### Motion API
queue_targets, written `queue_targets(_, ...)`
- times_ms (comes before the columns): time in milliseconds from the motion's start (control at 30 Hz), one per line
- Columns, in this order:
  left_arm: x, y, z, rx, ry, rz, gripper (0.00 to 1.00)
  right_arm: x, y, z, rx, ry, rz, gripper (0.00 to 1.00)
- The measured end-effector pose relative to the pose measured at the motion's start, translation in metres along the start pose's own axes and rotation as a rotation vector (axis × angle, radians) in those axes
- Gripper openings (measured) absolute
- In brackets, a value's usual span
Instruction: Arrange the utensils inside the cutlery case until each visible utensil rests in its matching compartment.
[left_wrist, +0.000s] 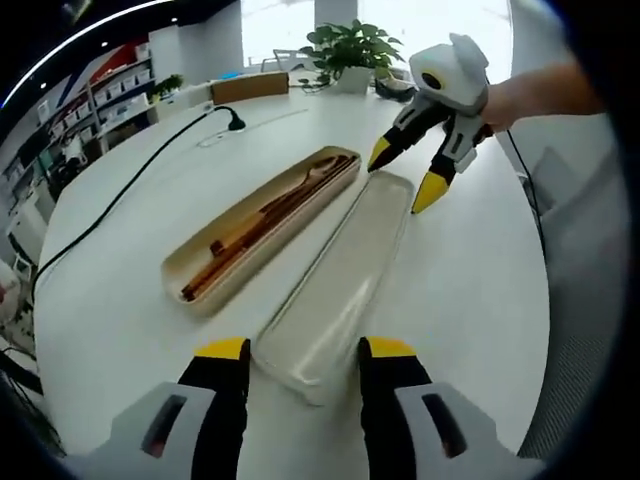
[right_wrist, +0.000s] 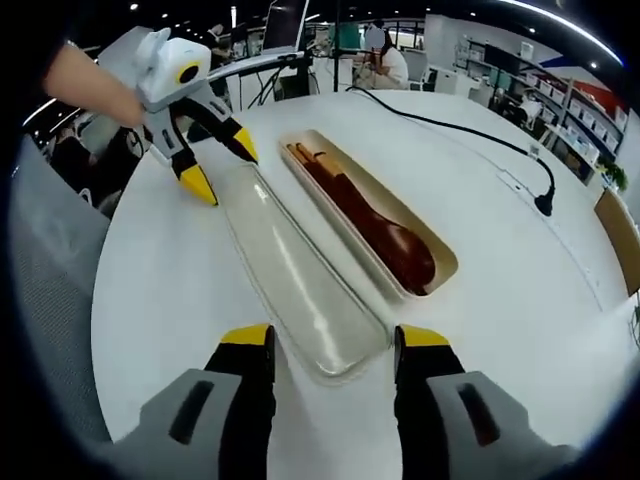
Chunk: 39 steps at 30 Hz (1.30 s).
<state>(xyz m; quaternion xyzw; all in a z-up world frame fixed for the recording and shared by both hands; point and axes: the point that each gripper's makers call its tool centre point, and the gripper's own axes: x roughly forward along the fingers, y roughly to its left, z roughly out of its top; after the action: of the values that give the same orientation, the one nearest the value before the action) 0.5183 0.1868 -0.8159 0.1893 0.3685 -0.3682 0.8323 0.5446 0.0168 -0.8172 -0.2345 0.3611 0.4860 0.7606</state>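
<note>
A beige cutlery case base (left_wrist: 190, 262) lies on the white table (left_wrist: 470, 290), holding a dark wooden spoon (right_wrist: 400, 250) and chopsticks (left_wrist: 250, 235). Its empty lid (left_wrist: 340, 275) lies beside it, hollow side up. My left gripper (left_wrist: 305, 350) is open, with one end of the lid between its yellow-tipped jaws. At the lid's other end my right gripper (left_wrist: 405, 175) also stands open. In the right gripper view, the right gripper (right_wrist: 335, 337) straddles the near end of the lid (right_wrist: 290, 270), with the case base (right_wrist: 330, 195) to its right and the left gripper (right_wrist: 222, 165) open at the far end.
A black power cable (left_wrist: 150, 170) with a plug (right_wrist: 545, 203) runs across the table beyond the case. A potted plant (left_wrist: 350, 50) stands at the table's far edge. Shelves, chairs, a laptop (right_wrist: 285, 25) and seated people are in the background.
</note>
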Motion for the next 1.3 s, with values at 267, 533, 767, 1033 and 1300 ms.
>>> queue_targets(267,-0.001,0.002,0.000,0.000,-0.008,-0.010,0.44,0.001,0.000,-0.001,0.000,0.011,0.004,0.43)
queue_targets(533,-0.002,0.002,0.000,0.022,-0.013,-0.012,0.45,-0.003,0.004,-0.002,0.102,0.029,0.056,0.42)
queue_targets(767,-0.001,-0.003,0.004,0.102,-0.011,-0.029,0.41,-0.008,0.008,0.004,0.283,-0.019,0.151,0.43)
queue_targets(1033,0.003,-0.002,0.008,0.129,0.043,-0.046,0.37,-0.007,0.015,0.000,0.281,-0.007,0.141,0.42)
queue_targets(1300,0.002,-0.002,0.007,0.175,0.085,-0.107,0.38,-0.004,0.021,-0.004,0.075,0.033,0.055,0.40)
